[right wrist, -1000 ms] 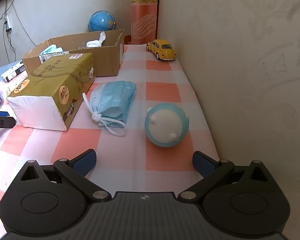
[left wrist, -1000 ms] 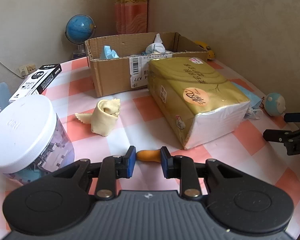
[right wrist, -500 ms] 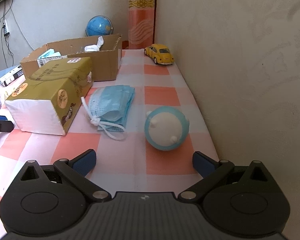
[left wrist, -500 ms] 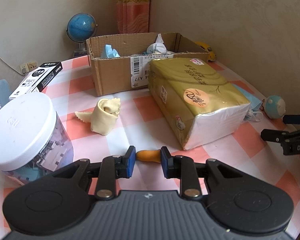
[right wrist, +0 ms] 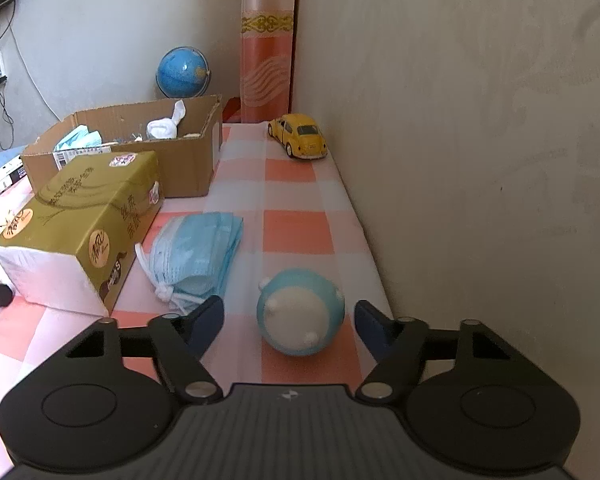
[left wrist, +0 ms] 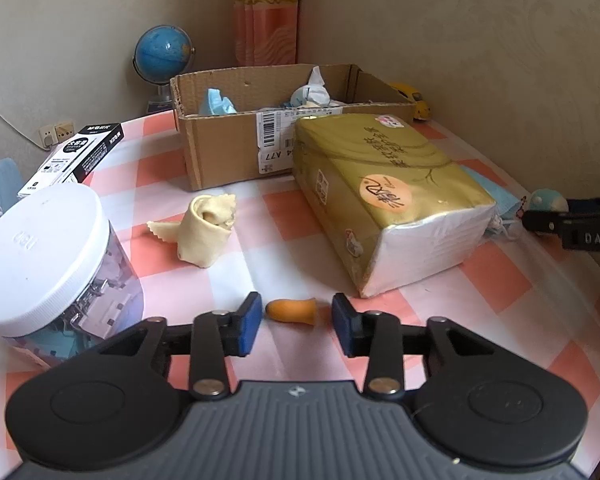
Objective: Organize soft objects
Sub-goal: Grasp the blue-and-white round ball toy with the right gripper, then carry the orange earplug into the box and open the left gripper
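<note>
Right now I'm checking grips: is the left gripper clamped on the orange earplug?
No, the left gripper is open, with gaps beside the orange earplug.

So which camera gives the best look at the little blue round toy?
The right wrist view: the blue round toy sits close and whole between the open right gripper fingers. The left wrist view shows only a small part behind that gripper.

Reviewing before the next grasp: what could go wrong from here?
Right gripper is open around the round blue toy; it may roll away as the fingers close. Mask straps lie by one finger and could snag. Left gripper is open, with the small orange earplug easy to knock aside.
</note>
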`<state>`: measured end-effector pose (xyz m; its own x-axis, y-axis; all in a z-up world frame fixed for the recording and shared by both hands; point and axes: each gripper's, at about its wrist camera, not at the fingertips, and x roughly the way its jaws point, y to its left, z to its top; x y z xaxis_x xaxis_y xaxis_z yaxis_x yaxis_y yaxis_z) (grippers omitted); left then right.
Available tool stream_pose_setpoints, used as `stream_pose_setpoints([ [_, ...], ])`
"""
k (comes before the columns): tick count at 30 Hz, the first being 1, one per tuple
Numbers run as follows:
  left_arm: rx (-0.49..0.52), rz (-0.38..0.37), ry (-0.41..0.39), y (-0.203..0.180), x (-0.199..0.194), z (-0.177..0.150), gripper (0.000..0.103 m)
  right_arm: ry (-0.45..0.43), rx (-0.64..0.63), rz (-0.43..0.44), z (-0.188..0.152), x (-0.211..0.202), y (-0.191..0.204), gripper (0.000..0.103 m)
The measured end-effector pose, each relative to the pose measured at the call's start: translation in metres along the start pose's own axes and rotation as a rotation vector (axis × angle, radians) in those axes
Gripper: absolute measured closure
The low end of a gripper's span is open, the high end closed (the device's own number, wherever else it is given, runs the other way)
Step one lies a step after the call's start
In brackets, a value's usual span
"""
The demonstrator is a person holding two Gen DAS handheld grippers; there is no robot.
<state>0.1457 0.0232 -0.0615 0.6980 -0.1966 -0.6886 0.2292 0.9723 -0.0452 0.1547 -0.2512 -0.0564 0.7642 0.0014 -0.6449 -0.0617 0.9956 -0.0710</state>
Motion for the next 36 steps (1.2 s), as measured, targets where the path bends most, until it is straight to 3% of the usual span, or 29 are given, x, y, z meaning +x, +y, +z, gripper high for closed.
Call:
stream_pose_setpoints([
  [4, -0.005, 0.009, -0.001, -0.001, -0.001, 0.0, 0.061, 0.007, -0.007, -0.015, 0.003, 0.001, 0.0, 0.051],
  [9, -0.011, 0.014, 0.001, 0.0, -0.001, 0.0, 0.064, 0.005, -0.001, -0.019, 0.003, -0.001, 0.0, 0.052],
  [12, 0.012, 0.011, 0.01, -0.002, -0.001, -0.001, 0.078, 0.005, -0.001, -0.018, 0.003, -0.003, 0.0, 0.052],
  [23, 0.113, -0.035, 0.053, 0.003, -0.024, 0.014, 0.079, -0.033, -0.012, 0.003, 0.017, -0.033, 0.002, 0.052],
  [30, 0.154, -0.051, 0.003, 0.011, -0.049, 0.046, 0.079, -0.095, -0.032, 0.032, 0.03, -0.059, 0.009, 0.053],
  [36, 0.155, -0.067, -0.05, 0.017, -0.04, 0.098, 0.079, -0.11, -0.043, 0.059, 0.036, -0.066, 0.015, 0.052],
])
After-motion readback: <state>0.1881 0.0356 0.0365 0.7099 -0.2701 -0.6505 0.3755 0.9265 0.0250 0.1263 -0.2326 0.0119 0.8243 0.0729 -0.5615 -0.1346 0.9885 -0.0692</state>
